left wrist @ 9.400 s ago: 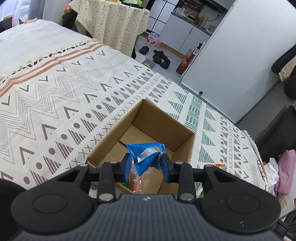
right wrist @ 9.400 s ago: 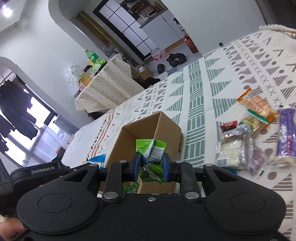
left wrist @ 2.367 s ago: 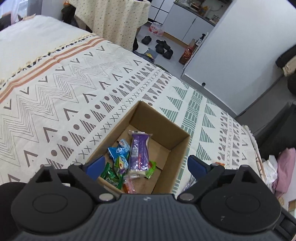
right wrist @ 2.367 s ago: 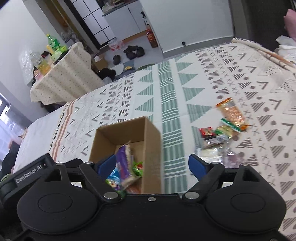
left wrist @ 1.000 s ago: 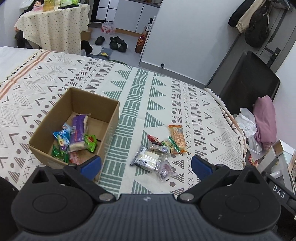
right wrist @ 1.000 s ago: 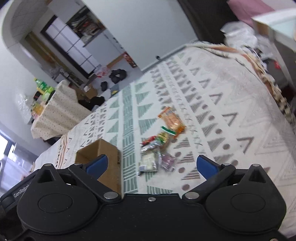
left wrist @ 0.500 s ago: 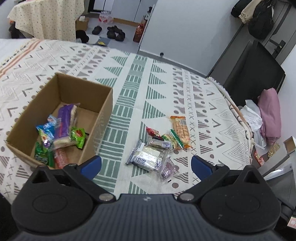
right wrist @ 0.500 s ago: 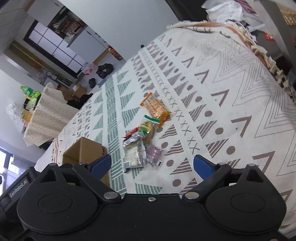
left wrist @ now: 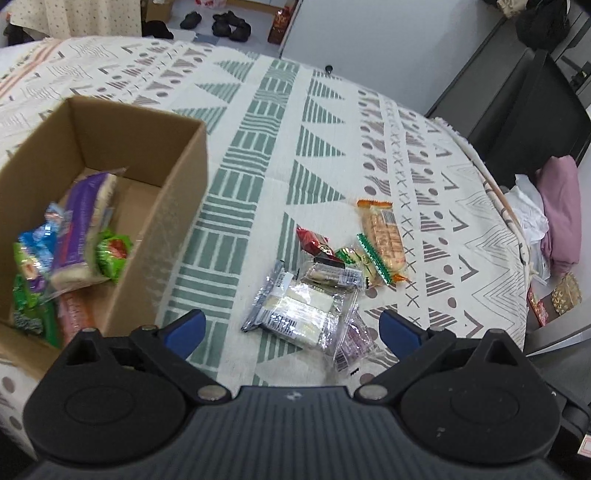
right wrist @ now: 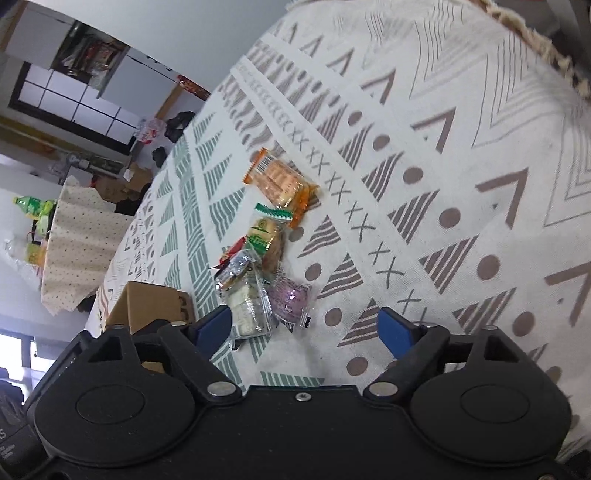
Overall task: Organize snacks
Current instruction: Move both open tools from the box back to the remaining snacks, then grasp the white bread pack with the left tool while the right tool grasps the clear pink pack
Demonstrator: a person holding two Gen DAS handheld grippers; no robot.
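Note:
A cardboard box (left wrist: 173, 206) sits at the left on the patterned bedspread and holds several snacks, among them a purple packet (left wrist: 79, 229). A pile of loose snacks lies to its right: a clear packet of white bars (left wrist: 299, 310), an orange cracker packet (left wrist: 382, 236), a red packet (left wrist: 314, 242) and a small purple packet (left wrist: 354, 339). My left gripper (left wrist: 291, 328) is open and empty just above the pile's near edge. My right gripper (right wrist: 304, 325) is open and empty, near the small purple packet (right wrist: 290, 297); the orange packet (right wrist: 280, 182) and the box (right wrist: 147, 306) also show there.
The bedspread's fringed edge (left wrist: 491, 192) runs along the right, with a black chair (left wrist: 517, 110) and pink cloth (left wrist: 561, 210) beyond. A cloth-covered table (right wrist: 77, 243) and shoes (left wrist: 221, 20) on the floor lie past the bed.
Both grippers let go of their snacks in the box, opened, and swung right toward the loose pile. They now hover closer to it.

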